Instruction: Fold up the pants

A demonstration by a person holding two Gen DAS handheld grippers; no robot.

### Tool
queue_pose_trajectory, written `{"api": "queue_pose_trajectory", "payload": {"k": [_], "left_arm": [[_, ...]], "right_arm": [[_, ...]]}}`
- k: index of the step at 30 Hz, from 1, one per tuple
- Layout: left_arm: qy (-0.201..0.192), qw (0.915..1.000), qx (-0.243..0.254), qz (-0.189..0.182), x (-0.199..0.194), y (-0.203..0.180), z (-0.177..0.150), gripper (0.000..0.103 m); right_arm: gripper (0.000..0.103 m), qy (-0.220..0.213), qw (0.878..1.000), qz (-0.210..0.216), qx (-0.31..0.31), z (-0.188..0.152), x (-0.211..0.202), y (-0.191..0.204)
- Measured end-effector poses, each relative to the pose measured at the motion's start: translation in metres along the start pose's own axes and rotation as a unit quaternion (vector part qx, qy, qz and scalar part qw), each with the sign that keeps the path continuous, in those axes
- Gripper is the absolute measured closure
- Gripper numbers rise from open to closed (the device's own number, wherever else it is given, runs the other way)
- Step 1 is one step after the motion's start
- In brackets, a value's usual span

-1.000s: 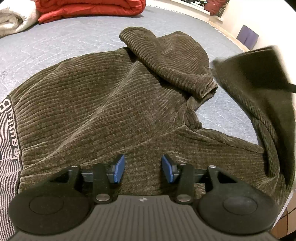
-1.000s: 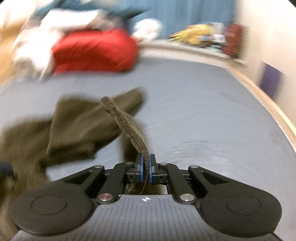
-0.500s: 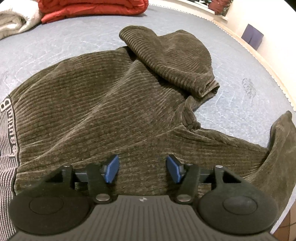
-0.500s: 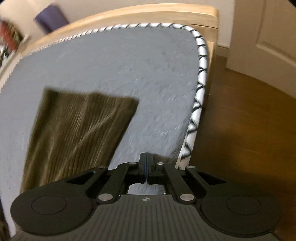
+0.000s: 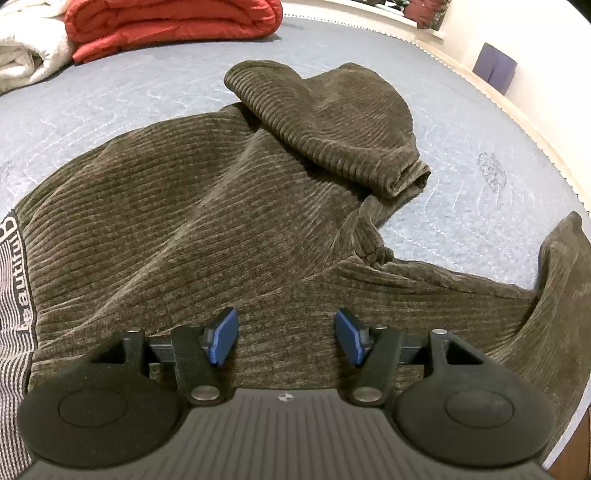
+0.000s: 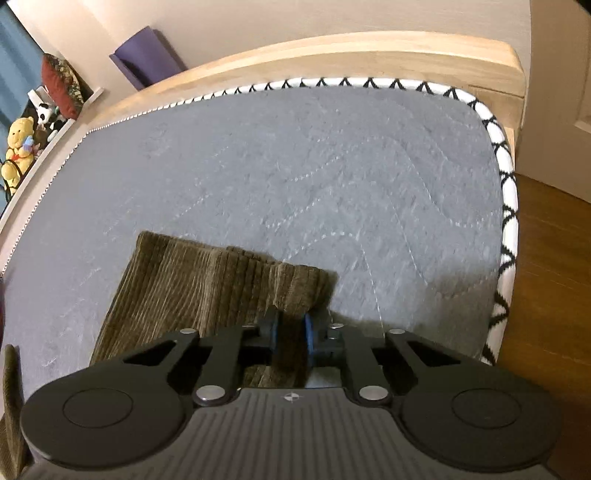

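Dark olive corduroy pants [image 5: 207,206] lie spread on a grey mattress [image 5: 110,99]. One leg is bunched and folded back at the far side [image 5: 332,118]. The other leg runs right, its end lifted [image 5: 561,277]. The striped waistband with lettering is at the left edge [image 5: 14,295]. My left gripper [image 5: 284,338] is open just above the near part of the pants. In the right wrist view, the leg hem [image 6: 207,291] lies on the mattress and my right gripper [image 6: 290,332] has its jaws slightly parted around the hem corner.
A red folded duvet [image 5: 173,22] and a white blanket [image 5: 26,55] lie at the far side of the mattress. The wooden bed frame [image 6: 332,48] and the mattress's patterned edge [image 6: 506,206] border a wooden floor [image 6: 546,295]. Stuffed toys [image 6: 18,147] sit on a ledge.
My right gripper carried the leg hem out to the right and laid it on the mattress, and its jaws have parted a little. My left gripper opened wider.
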State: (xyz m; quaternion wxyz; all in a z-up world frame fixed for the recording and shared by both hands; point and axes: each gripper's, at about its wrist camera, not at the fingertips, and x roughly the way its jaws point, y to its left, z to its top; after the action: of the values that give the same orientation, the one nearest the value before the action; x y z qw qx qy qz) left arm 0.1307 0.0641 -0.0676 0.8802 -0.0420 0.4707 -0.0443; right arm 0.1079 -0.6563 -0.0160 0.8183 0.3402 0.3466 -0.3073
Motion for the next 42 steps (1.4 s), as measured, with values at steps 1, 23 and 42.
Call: {"api": "queue_pose_trajectory", "payload": {"k": [1,23,42], "left_arm": [[-0.003,1.0,0.002,0.001,-0.001,-0.001,0.0,0.039],[-0.018,0.999,0.04,-0.01,-0.01,-0.012,0.0,0.039],[-0.037,0.9971,0.058,-0.03,-0.005,-0.023,0.014,0.039]], "right_arm": [[0.093,-0.012,1.0,-0.006,0.004,0.001,-0.005,0.0],[0.049,-0.056,0.978,0.035,-0.196,0.04,0.026,0.091],[0.086,-0.08,0.969,0.038,-0.23,0.063,0.084,0.094]]}}
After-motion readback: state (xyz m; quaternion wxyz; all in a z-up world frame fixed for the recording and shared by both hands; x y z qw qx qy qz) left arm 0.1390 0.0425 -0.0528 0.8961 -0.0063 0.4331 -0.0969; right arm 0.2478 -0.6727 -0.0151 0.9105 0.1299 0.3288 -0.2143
